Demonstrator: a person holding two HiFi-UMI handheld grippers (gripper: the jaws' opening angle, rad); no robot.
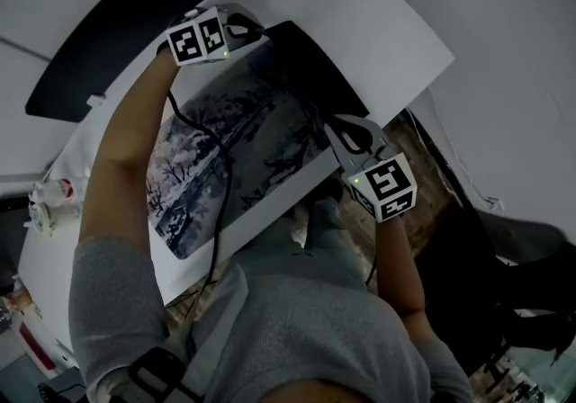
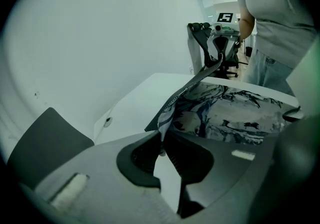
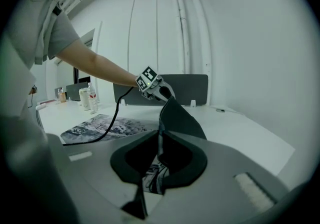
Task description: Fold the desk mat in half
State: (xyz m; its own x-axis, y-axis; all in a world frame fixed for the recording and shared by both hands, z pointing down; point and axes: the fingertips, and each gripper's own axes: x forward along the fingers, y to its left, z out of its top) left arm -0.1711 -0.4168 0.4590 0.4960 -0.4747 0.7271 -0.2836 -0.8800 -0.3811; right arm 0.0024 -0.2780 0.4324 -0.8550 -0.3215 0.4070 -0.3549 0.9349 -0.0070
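**Table and room.** We see a white table [image 1: 387, 28] set against a plain white wall [image 3: 240, 43], up which several pipes [image 3: 181, 18] run. A dark partition panel [image 1: 108, 50] stands along the table's far edge, and small bottles [image 3: 87, 99] are grouped toward its left end. The floor [image 1: 441, 194] beyond the right edge is brownish and patterned.

**Mat.** The desk mat [image 1: 216, 158], printed with a grey ink landscape, lies flat near the table's near edge over most of its length. Its right-hand short edge is raised off the surface and curls over, showing a dark underside.

**Grippers.** The left hand-held gripper [image 2: 162, 140] is clenched on the far corner of that raised edge, the thin sheet pinched between its jaws. The right hand-held gripper [image 3: 159, 155] is likewise clamped on the near corner, with printed material hanging below its jaws. The lifted edge stretches between the two. A black cable [image 1: 220, 185] trails from the left hand-held gripper across the printed face.
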